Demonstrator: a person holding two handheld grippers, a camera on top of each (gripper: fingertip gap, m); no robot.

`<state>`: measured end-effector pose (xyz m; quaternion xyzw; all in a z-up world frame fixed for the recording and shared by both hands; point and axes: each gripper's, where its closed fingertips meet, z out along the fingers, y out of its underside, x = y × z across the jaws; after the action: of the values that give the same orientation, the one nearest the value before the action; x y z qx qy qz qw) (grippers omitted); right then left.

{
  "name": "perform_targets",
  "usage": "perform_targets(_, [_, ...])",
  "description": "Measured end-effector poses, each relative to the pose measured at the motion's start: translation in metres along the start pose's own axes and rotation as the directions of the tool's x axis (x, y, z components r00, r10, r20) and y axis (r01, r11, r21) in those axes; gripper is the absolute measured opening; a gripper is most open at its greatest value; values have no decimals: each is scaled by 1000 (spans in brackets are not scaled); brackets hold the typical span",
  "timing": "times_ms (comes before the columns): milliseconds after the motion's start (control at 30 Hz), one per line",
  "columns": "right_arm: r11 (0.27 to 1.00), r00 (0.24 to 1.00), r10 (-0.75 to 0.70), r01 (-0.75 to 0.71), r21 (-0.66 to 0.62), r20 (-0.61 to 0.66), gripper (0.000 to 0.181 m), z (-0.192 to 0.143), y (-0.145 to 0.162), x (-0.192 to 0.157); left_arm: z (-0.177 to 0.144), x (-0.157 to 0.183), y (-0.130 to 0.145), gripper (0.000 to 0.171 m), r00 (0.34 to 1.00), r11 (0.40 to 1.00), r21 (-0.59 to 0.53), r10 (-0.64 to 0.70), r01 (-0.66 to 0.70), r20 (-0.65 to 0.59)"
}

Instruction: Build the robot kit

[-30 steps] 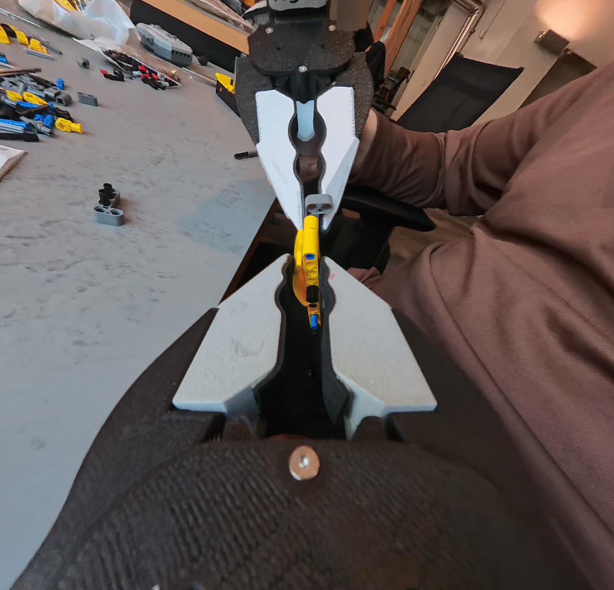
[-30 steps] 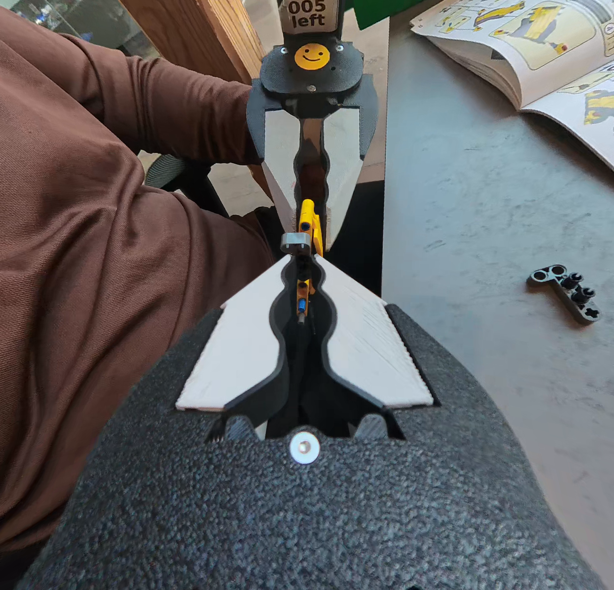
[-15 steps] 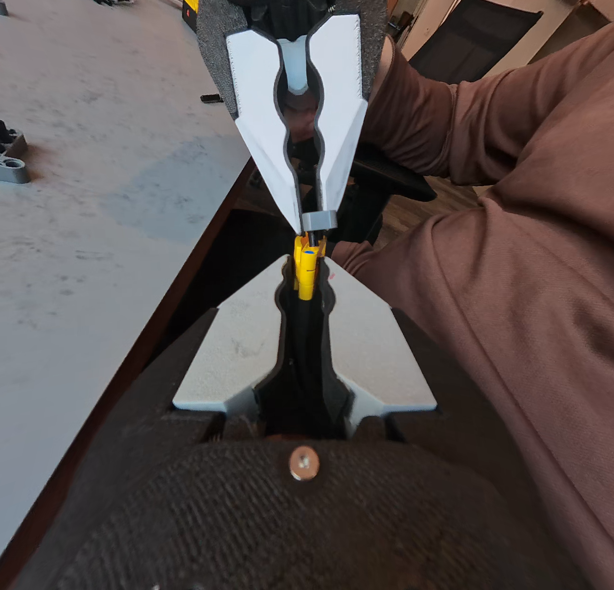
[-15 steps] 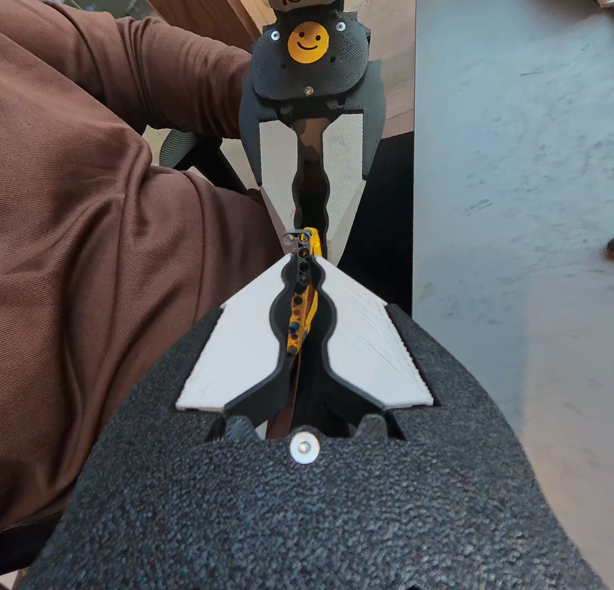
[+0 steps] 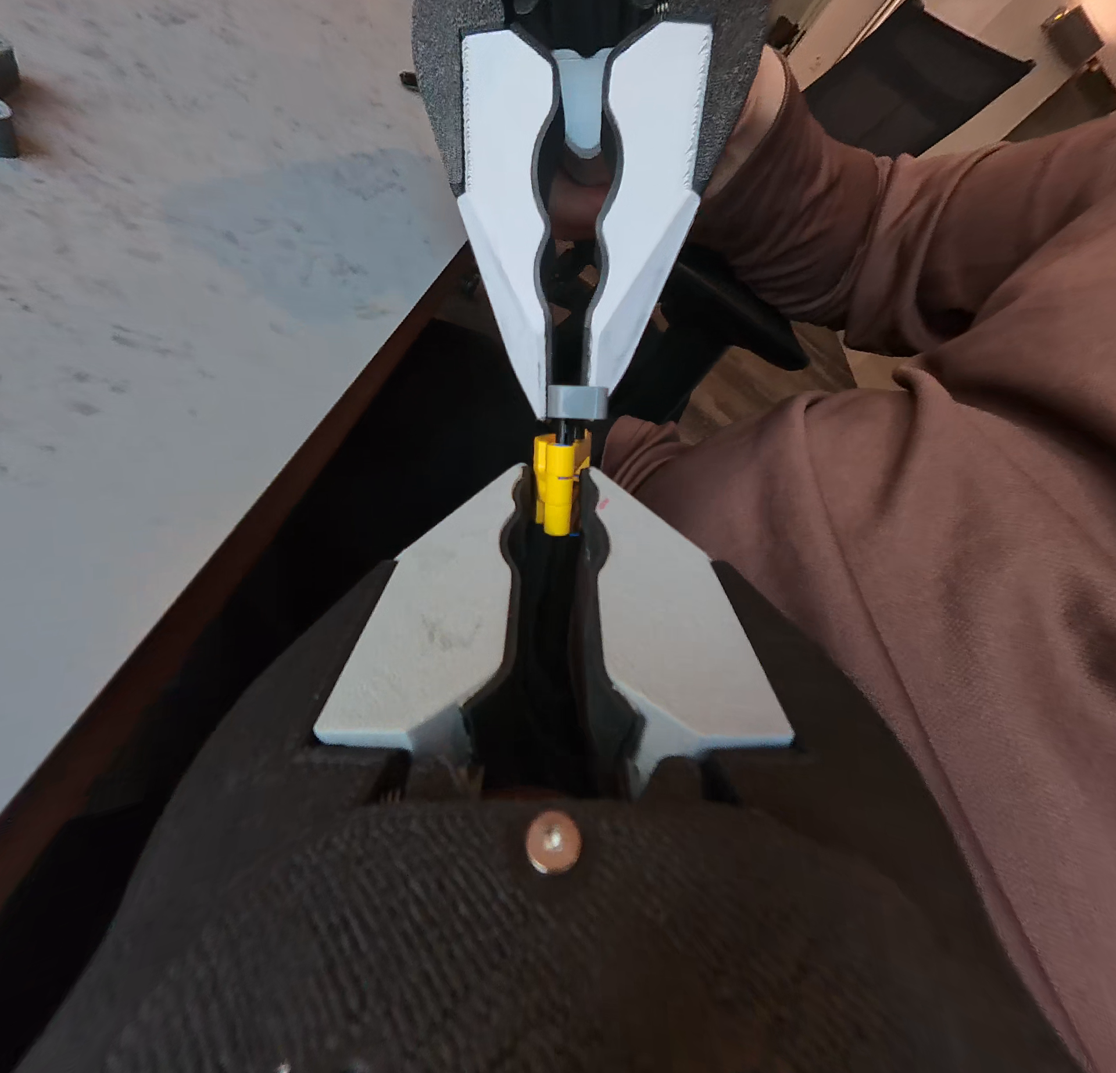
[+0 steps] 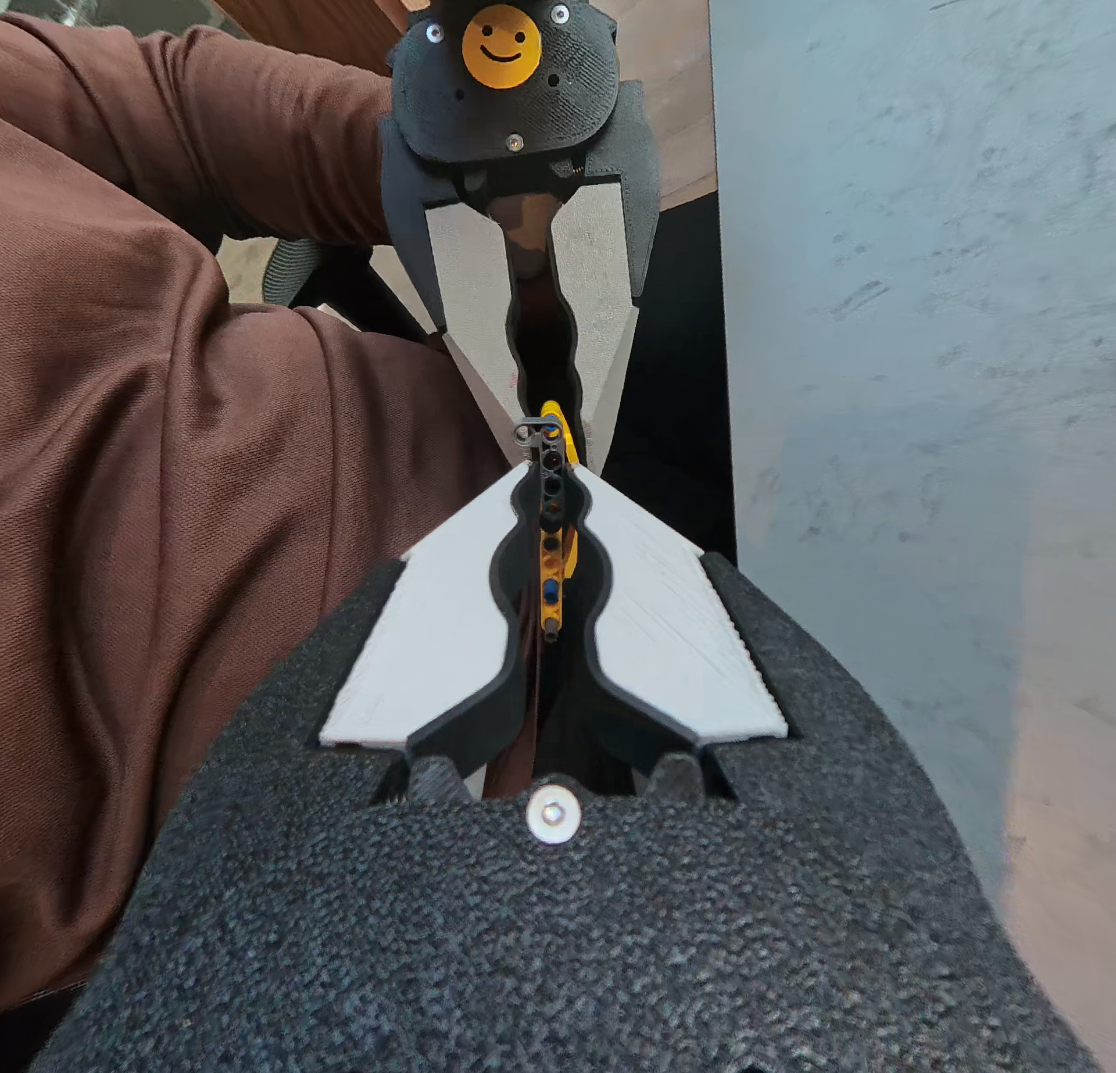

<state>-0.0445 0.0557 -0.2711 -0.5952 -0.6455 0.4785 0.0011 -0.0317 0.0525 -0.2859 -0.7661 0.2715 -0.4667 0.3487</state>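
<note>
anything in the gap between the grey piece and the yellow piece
Nothing visible blocks it. The right gripper holds the grey piece just off the yellow piece in the left gripper; only short black pins span the gap.

This looks like a workshop or hobby bench in an indoor workroom, with someone seated at it. A wide grey desk (image 5: 181, 210) with a mottled, scuffed top and a dark wooden edge lies to the left of the left tool (image 5: 558, 482) and to the right of the right tool (image 6: 552, 470). Beyond the left tool's tips, to the right, stands a dark folding chair (image 5: 906, 78) against a pale wall. A wood-plank floor (image 6: 652, 78) and brown wooden panelling (image 6: 290, 5) show past the right tool. Under the person's brown sleeve (image 6: 181, 138) a mesh-backed office chair (image 6: 290, 271) is partly visible.
</note>
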Motion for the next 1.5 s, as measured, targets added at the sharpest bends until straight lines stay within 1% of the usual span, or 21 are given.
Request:
perform_targets(200, [1000,1000,-3,3,5,17,6,9,4,-4,1,4,7,11,1000,1000,-1,-12,12,15])
perform_targets(333, [998,999,-36,37,-47,13,6,15,14,-7,5,7,19,11,998,996,-82,48,-45,39])
perform_targets(433, [998,999,-39,39,-45,-1,6,17,16,-7,6,9,22,11,999,995,-96,17,-14,27])
perform_targets(533, [999,999,-34,34,-32,-20,6,20,20,-7,7,8,26,10,999,994,-111,26,-21,43])
perform_targets(700, [986,995,-92,87,-140,-29,6,32,45,-11,21,14,50,10,997,975,-217,53,-40,52])
perform_targets(833, [987,998,-63,64,-146,10,6,33,48,-13,23,15,53,10,997,974,-222,57,-44,50])
perform_targets(967, [981,998,-41,51,-188,53,6,34,53,-12,26,16,57,10,996,967,-248,75,-60,52])
perform_targets(1033, [980,999,-46,50,-192,29,6,36,52,-9,25,12,57,10,997,968,-250,50,-33,60])
perform_targets(1133, [967,992,-124,116,-226,-19,6,36,54,-8,26,11,59,9,996,964,-262,58,-37,73])
perform_targets(1200, [968,990,-140,133,-214,-16,7,33,51,-11,25,13,55,9,995,965,-257,67,-47,71])
perform_targets(1267, [979,993,-119,118,-164,4,6,23,41,-15,23,16,44,10,991,967,-237,115,-94,75])
perform_targets(1367, [980,982,-176,168,-107,-68,6,2,17,-14,15,11,14,10,949,950,-205,270,-235,164])
perform_targets(1500, [958,934,-282,261,-118,-220,6,-36,-24,-6,0,0,-41,10,872,914,-145,405,-378,275])
